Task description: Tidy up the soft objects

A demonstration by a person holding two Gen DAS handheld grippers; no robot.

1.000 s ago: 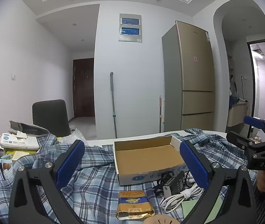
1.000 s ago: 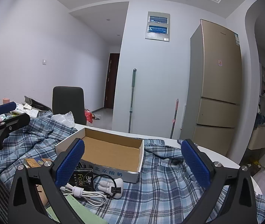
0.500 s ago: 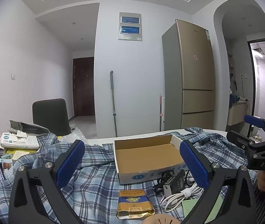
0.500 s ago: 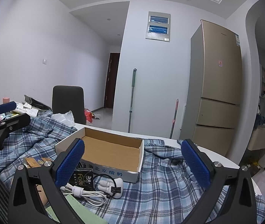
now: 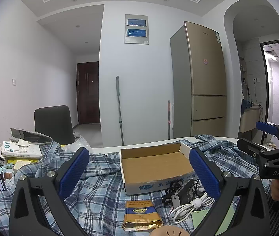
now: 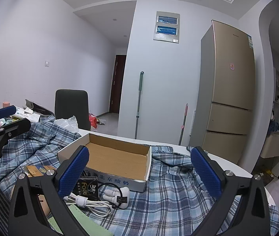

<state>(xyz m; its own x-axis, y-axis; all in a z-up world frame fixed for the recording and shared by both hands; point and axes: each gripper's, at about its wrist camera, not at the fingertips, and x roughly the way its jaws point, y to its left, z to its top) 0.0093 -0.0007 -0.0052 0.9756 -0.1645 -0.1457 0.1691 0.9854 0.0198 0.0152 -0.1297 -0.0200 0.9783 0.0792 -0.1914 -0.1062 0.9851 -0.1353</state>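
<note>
A blue plaid shirt (image 5: 100,192) lies spread over the table; it also shows in the right wrist view (image 6: 171,192). An empty cardboard box (image 5: 155,163) sits on it, also seen in the right wrist view (image 6: 115,157). In front of the box lie a gold and blue packet (image 5: 140,216), a black pouch (image 6: 87,186), a coiled white cable (image 6: 88,203) and a white charger (image 6: 117,193). My left gripper (image 5: 139,171) is open and empty, held above the shirt. My right gripper (image 6: 139,173) is open and empty, held above the cable and box.
A pile of tissue packs and boxes (image 5: 19,151) sits at the table's left end. A dark chair (image 5: 54,123) stands behind it. A fridge (image 5: 200,78) and a mop (image 5: 119,108) stand against the back wall. A green sheet (image 6: 86,224) lies near the front edge.
</note>
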